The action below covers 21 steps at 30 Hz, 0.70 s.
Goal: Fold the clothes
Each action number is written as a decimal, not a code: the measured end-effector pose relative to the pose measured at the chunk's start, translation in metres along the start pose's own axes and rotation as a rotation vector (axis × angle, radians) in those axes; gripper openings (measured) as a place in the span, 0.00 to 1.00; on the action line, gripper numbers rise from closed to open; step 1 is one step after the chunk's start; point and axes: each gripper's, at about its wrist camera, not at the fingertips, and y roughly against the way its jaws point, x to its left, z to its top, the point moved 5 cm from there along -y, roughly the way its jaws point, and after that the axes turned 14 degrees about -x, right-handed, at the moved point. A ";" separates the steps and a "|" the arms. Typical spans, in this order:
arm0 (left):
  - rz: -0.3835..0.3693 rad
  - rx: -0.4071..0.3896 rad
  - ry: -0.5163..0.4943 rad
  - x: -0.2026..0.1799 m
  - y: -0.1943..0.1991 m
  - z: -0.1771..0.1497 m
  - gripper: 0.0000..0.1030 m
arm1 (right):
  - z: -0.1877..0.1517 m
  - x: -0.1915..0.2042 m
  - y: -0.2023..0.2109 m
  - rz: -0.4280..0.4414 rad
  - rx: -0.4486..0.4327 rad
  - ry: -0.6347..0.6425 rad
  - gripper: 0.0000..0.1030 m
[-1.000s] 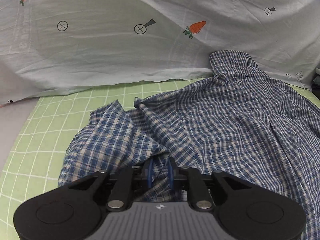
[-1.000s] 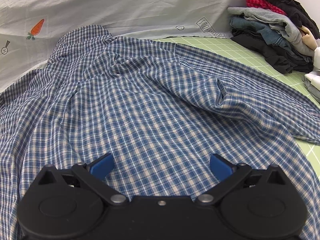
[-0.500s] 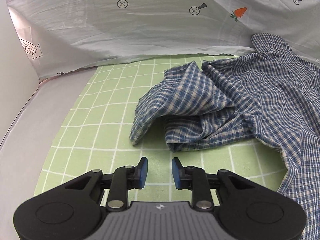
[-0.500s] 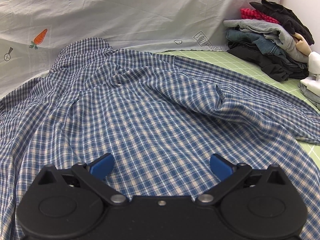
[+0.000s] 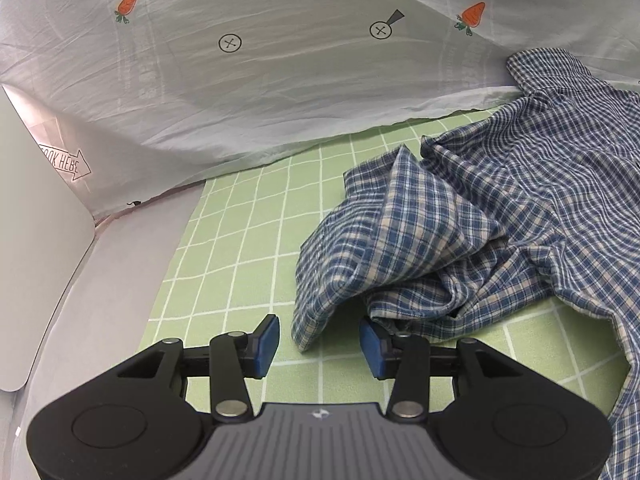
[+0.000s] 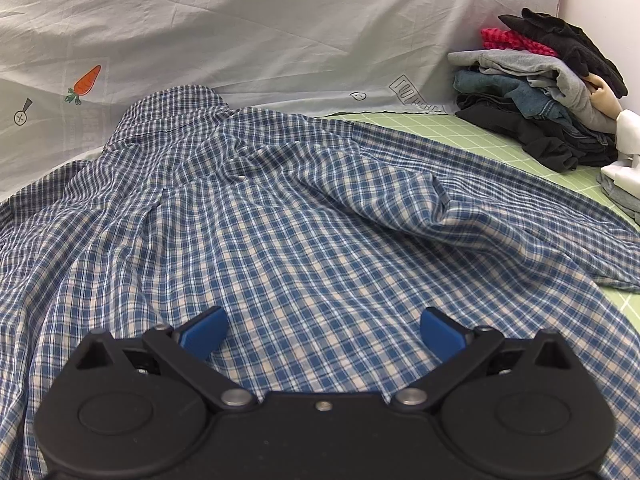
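A blue and white plaid shirt [image 6: 304,232] lies spread, back up, on a green mat with a white grid [image 5: 248,240], its collar [image 6: 172,108] toward a pale sheet printed with carrots [image 5: 280,72] that hangs behind. In the left wrist view one sleeve [image 5: 384,248] sits bunched in a rumpled heap at the shirt's edge.

A second ago the left gripper [image 5: 318,344] was pinched on plaid cloth; half a second ago it was off the cloth and nearly closed. Now its blue pads stand partly apart, empty, with the tip of the bunched sleeve lying on the mat just ahead between them. The right gripper [image 6: 322,332] is unchanged: spread wide, holding nothing, low over the shirt's back.

An arrow printed on the sheet reads "LOOK HERE" [image 5: 66,162], the first letter partly hidden by a white panel [image 5: 36,240]. A similar mark in the right view is too creased to read. A pile of folded dark clothes [image 6: 548,92] sits far right; pale things beside it are cut off by the frame.
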 end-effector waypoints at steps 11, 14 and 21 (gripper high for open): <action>0.025 -0.062 -0.021 0.011 -0.004 0.019 0.05 | 0.000 0.002 0.001 -0.008 0.000 -0.004 1.00; 0.101 -0.056 0.022 0.033 0.011 0.022 0.05 | 0.000 0.002 0.001 -0.008 0.000 -0.004 1.00; 0.267 0.058 0.229 0.115 0.049 0.012 0.06 | 0.000 0.001 0.000 -0.007 0.000 -0.004 1.00</action>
